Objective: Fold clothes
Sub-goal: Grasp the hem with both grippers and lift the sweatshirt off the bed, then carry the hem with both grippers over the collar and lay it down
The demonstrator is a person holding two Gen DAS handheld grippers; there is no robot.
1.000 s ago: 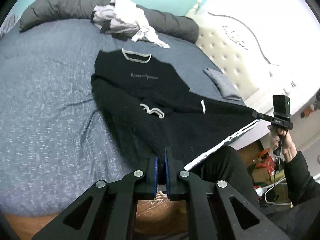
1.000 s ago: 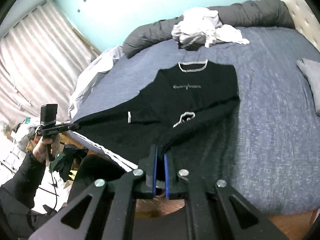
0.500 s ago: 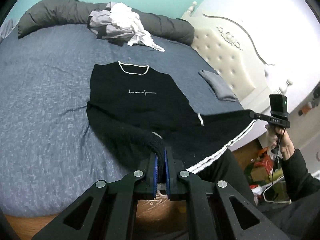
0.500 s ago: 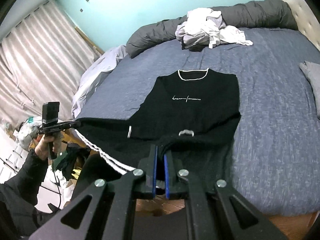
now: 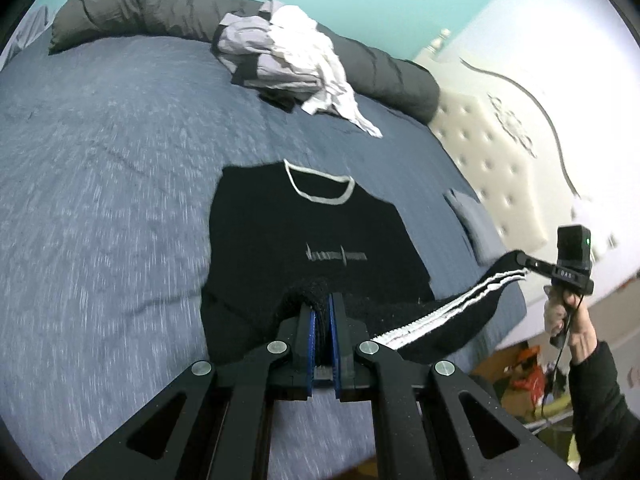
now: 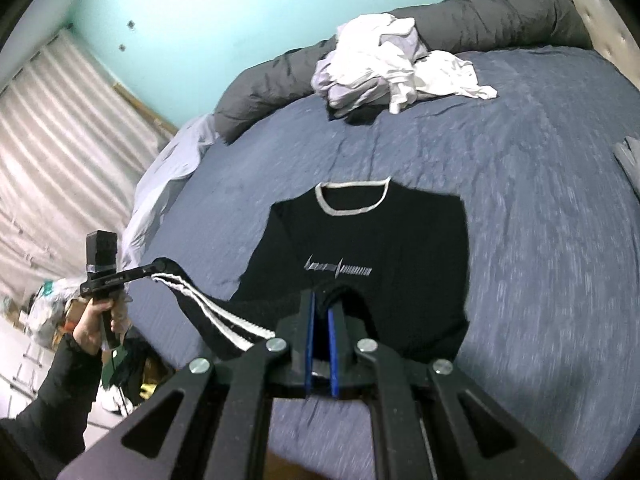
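Left hand-held gripper (image 5: pixel 323 312), seen from its own wrist, is clamped on the hem of the black sweater (image 5: pixel 304 236), which lies collar-away on the blue bed (image 5: pixel 100 200); the right hand-held gripper (image 5: pixel 520 258) pinches the striped hem beyond. From the right wrist, that gripper (image 6: pixel 320 312) bites the same hem. Judging by this, carry both corners evenly toward the collar (image 6: pixel 352 200), keeping the hem taut and level.
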